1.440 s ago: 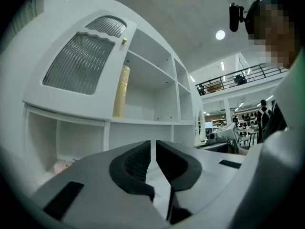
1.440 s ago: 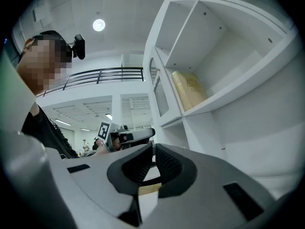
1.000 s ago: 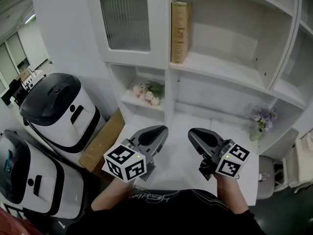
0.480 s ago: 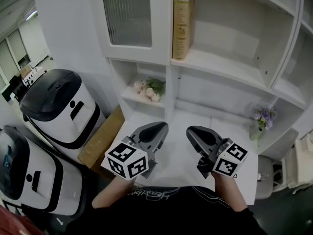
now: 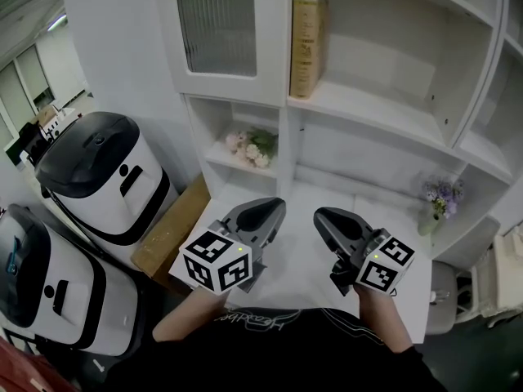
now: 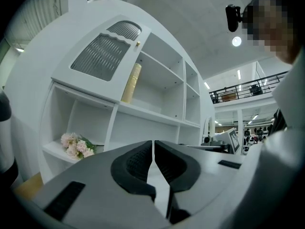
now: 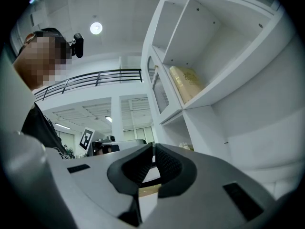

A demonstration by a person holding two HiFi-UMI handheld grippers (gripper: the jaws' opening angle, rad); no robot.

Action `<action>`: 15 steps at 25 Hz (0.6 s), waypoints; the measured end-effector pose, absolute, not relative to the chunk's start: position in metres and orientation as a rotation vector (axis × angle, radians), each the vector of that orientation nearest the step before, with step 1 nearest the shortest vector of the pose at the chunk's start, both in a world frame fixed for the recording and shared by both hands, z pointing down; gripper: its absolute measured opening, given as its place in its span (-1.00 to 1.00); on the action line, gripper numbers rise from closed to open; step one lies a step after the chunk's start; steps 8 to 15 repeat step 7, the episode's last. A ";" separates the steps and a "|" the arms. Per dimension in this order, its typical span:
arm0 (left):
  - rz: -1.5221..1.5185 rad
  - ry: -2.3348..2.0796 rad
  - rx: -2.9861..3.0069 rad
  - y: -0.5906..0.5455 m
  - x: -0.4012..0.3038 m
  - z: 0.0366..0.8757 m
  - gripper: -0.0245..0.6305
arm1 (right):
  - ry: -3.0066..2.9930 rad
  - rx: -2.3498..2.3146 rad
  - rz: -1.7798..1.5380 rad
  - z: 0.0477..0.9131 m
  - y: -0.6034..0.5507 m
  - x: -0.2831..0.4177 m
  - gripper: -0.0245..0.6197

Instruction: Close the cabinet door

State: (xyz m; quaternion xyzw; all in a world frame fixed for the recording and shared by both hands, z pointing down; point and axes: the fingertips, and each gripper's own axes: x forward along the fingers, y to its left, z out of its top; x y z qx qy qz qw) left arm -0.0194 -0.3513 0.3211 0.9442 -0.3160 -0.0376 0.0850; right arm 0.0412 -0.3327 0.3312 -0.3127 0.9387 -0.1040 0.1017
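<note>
The white cabinet door (image 5: 221, 35) with a ribbed glass pane covers the upper left compartment of the shelf unit. It looks flat against its frame, though I cannot tell whether it sits fully flush. In the left gripper view the door (image 6: 102, 56) shows with a small knob on its right edge. It also shows edge-on in the right gripper view (image 7: 159, 92). My left gripper (image 5: 274, 211) and right gripper (image 5: 321, 216) hang side by side low over the white desk (image 5: 302, 256), well below the door and touching nothing. Both are shut and hold nothing: left (image 6: 153, 149), right (image 7: 153, 151).
A tan book (image 5: 308, 47) stands on the shelf right of the door. Pink flowers (image 5: 252, 148) lie in the cubby under it, and a purple bunch (image 5: 440, 194) stands at the desk's right. Two black-and-white machines (image 5: 102, 182) and a cardboard sheet (image 5: 172, 231) are on the left.
Almost nothing differs. The head view has drifted a little, so the left gripper's marker cube sits slightly further right and higher in the picture. Both grippers stay shut and empty.
</note>
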 end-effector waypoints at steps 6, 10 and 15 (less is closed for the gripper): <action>-0.094 -0.943 2.813 -0.353 -0.017 0.325 -0.82 | 2.773 -0.924 -0.316 0.333 -0.333 0.043 -0.78; -0.092 -0.941 2.811 -0.354 -0.016 0.325 -0.82 | 2.774 -0.924 -0.319 0.334 -0.333 0.043 -0.78; -0.092 -0.941 2.811 -0.354 -0.016 0.325 -0.82 | 2.774 -0.924 -0.319 0.334 -0.333 0.043 -0.78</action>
